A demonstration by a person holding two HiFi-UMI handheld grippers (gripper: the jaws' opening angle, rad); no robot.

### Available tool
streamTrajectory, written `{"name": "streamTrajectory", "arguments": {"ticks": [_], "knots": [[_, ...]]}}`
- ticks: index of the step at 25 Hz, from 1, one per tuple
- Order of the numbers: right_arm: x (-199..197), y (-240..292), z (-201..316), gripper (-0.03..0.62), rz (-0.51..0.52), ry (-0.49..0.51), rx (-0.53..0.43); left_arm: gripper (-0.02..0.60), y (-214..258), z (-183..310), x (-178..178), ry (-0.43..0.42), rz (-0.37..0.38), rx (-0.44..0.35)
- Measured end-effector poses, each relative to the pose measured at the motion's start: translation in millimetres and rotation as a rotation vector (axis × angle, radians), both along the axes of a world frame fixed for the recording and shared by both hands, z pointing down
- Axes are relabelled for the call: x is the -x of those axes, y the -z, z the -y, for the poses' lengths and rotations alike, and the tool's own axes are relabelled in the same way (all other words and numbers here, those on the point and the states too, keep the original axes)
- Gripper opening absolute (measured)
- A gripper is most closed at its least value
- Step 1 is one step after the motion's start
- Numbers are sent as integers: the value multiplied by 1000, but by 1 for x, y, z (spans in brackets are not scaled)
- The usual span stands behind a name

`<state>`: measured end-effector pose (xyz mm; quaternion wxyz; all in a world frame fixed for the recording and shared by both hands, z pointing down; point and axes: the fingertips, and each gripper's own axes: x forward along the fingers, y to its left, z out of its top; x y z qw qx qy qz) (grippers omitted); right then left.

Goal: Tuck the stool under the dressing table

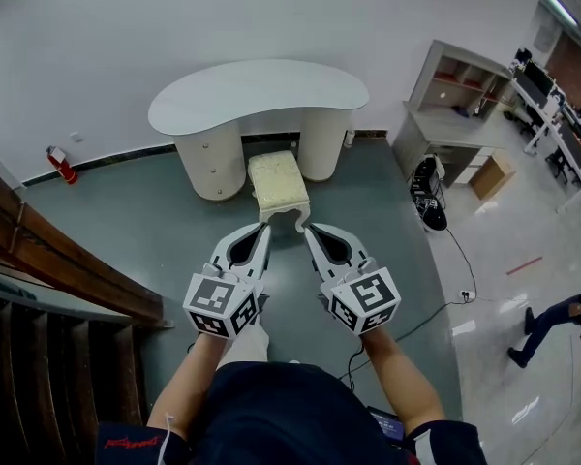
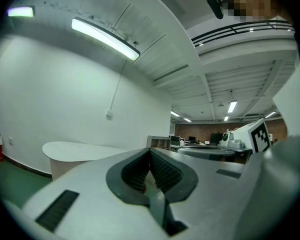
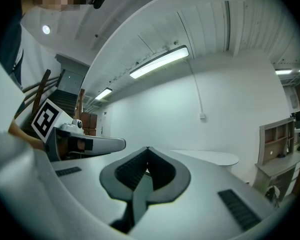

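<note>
Pressing left gripper [image 1: 267, 227] and right gripper [image 1: 306, 229], both pinched shut on nothing, at stool [image 1: 277, 180] sticking halfway out from dressing table [image 1: 257, 90]. Could skew and jam it against that table if pushed unevenly.

The right gripper [image 3: 147, 149] is pressing its two jaws together, their tips meeting in a point and the dark ribbed pads [image 3: 127, 170] closing on each other. Just beyond that point the pale top of the dressing table [image 3: 210, 158] is showing against a white wall. Left of the dressing table the left gripper [image 3: 121, 144] is hovering – its marker cube tilted – with a staircase [image 3: 65, 100] behind it. Above the dressing table a wall box [image 3: 203, 116] is hanging from a cord, and higher up a light strip [image 3: 159, 62] is glowing. Right of it a shelf unit [image 3: 277, 141] is standing.
</note>
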<state>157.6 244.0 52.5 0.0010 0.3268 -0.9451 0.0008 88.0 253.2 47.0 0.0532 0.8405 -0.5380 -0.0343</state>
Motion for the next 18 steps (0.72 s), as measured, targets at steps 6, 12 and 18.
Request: {"name": "streamTrajectory", "arguments": {"ticks": [6,12,18], "knots": [[20,-4,21,12,-8,3,2,8,-5,21,18,4,-1,6],[36,-5,53,12,-10,5,12,8,-5,51,34,12,-10,11],[55,-5,87,12,-16,14,21,8,-3,84,52,23,-19,12]]}}
